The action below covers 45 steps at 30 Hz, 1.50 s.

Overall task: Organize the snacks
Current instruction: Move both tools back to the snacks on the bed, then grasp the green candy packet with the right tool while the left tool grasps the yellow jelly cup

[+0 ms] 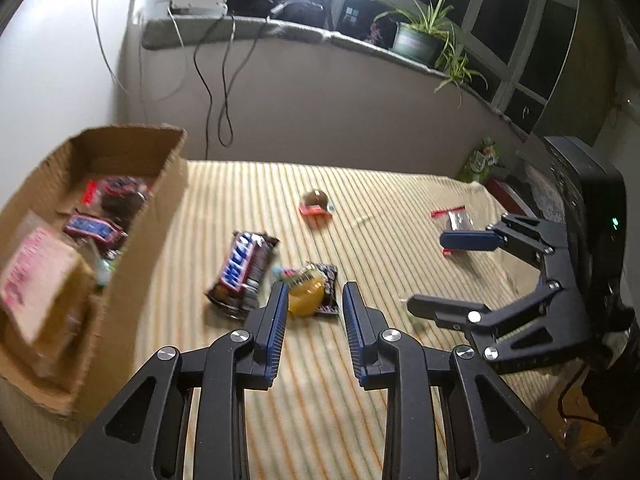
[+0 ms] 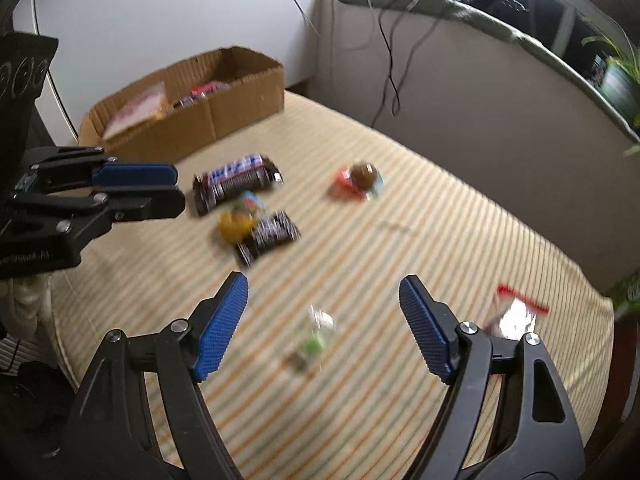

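Snacks lie loose on a striped cloth (image 1: 400, 200). A Snickers bar (image 1: 242, 268) (image 2: 234, 182) lies beside a yellow egg-shaped sweet (image 1: 306, 298) (image 2: 234, 224) that rests on a small dark wrapper (image 1: 330, 280) (image 2: 272, 234). My left gripper (image 1: 316, 304) (image 2: 176, 190) is open, its tips just short of the yellow sweet and nothing pressed between them. My right gripper (image 2: 324, 284) (image 1: 428, 272) is wide open above a small clear packet with a green piece (image 2: 316, 336). A cardboard box (image 1: 132, 240) (image 2: 240, 96) at the left holds several snacks.
A brown ball on a red wrapper (image 1: 316, 202) (image 2: 360, 180) lies mid-cloth. A clear bag with a red strip (image 1: 456, 218) (image 2: 516, 312) is at the right. A windowsill with cables and a potted plant (image 1: 420, 36) runs behind. A green packet (image 1: 482, 158) stands at the far right.
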### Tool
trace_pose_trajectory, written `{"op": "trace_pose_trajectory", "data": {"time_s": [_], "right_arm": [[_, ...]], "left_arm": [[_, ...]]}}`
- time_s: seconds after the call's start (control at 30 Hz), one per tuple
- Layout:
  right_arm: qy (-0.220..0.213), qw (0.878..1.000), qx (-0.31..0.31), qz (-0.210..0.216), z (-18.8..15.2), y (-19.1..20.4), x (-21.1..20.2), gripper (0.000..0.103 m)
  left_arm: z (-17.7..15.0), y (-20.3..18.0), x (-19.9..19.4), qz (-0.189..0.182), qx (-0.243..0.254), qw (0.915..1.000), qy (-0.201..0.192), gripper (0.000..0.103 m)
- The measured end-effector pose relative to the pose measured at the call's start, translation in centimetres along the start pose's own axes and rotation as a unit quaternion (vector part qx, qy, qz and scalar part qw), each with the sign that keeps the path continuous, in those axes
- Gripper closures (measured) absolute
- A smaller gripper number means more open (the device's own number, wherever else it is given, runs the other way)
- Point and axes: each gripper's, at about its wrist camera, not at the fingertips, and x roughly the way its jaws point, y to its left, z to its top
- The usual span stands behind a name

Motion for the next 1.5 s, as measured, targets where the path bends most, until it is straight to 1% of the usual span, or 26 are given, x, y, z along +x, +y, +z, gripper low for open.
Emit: {"op": "trace_pose_trajectory", "data": {"time_s": [0.17, 0.37, 0.43, 0.53, 0.6, 0.67, 0.8, 0.83, 0.97, 1.0, 1.07, 1.1, 1.17, 1.27, 1.5], "right_arm": [[0.010, 1.000, 0.027, 0.009, -2.3, -0.7, 0.4, 0.022], [0.021, 0.998, 0.052, 0.028, -3.7, -1.1, 1.0, 0.022], [0.023, 0.998, 0.053, 0.030, -3.8, -1.0, 1.3, 0.022], [0.026, 0.998, 0.052, 0.038, -3.9, -0.7, 1.7, 0.022], [0.028, 0.998, 0.048, 0.036, -3.9, -0.4, 2.1, 0.023], [0.032, 0.998, 0.046, 0.040, -3.8, -0.1, 2.5, 0.030], [0.033, 0.997, 0.048, 0.042, -3.7, -0.1, 3.0, 0.032], [0.032, 0.997, 0.050, 0.044, -3.7, -0.2, 2.9, 0.034], [0.032, 0.997, 0.052, 0.040, -3.4, -0.6, 3.2, 0.049], [0.033, 0.998, 0.050, 0.037, -3.4, -0.6, 3.2, 0.051], [0.033, 0.998, 0.046, 0.032, -3.4, -0.6, 3.1, 0.060], [0.032, 0.998, 0.046, 0.032, -3.4, -0.6, 3.1, 0.062], [0.032, 0.998, 0.047, 0.033, -3.5, -0.7, 3.0, 0.070], [0.032, 0.998, 0.048, 0.035, -3.5, -0.7, 2.9, 0.077], [0.027, 0.997, 0.057, 0.038, -3.8, -0.8, 2.6, 0.078]], "left_arm": [[-0.5, -0.3, 2.0, -0.003, -0.004, 0.9996, 0.027, 0.077], [-0.5, 0.2, 3.9, 0.013, -0.014, 0.9985, 0.051, 0.076], [-0.4, 0.5, 4.4, 0.020, -0.020, 0.9981, 0.054, 0.069], [-0.2, 0.6, 4.8, 0.029, -0.023, 0.9979, 0.054, 0.066], [0.0, 0.6, 5.0, 0.039, -0.020, 0.9976, 0.054, 0.061], [0.1, 0.5, 5.3, 0.042, -0.021, 0.9973, 0.057, 0.061], [0.5, 0.6, 5.9, 0.042, -0.026, 0.9970, 0.059, 0.060], [0.5, 0.6, 6.0, 0.042, -0.025, 0.9971, 0.059, 0.061], [0.7, 0.4, 6.3, 0.048, -0.019, 0.9971, 0.055, 0.061], [0.7, 0.3, 6.3, 0.049, -0.017, 0.9972, 0.054, 0.062], [0.7, 0.4, 6.2, 0.050, -0.016, 0.9972, 0.053, 0.066], [0.7, 0.5, 6.2, 0.049, -0.017, 0.9973, 0.052, 0.066], [0.6, 0.4, 6.1, 0.051, -0.014, 0.9973, 0.050, 0.067], [0.6, 0.0, 6.1, 0.052, -0.005, 0.9974, 0.049, 0.068], [0.5, -0.1, 5.8, 0.049, -0.003, 0.9978, 0.045, 0.068]]}}
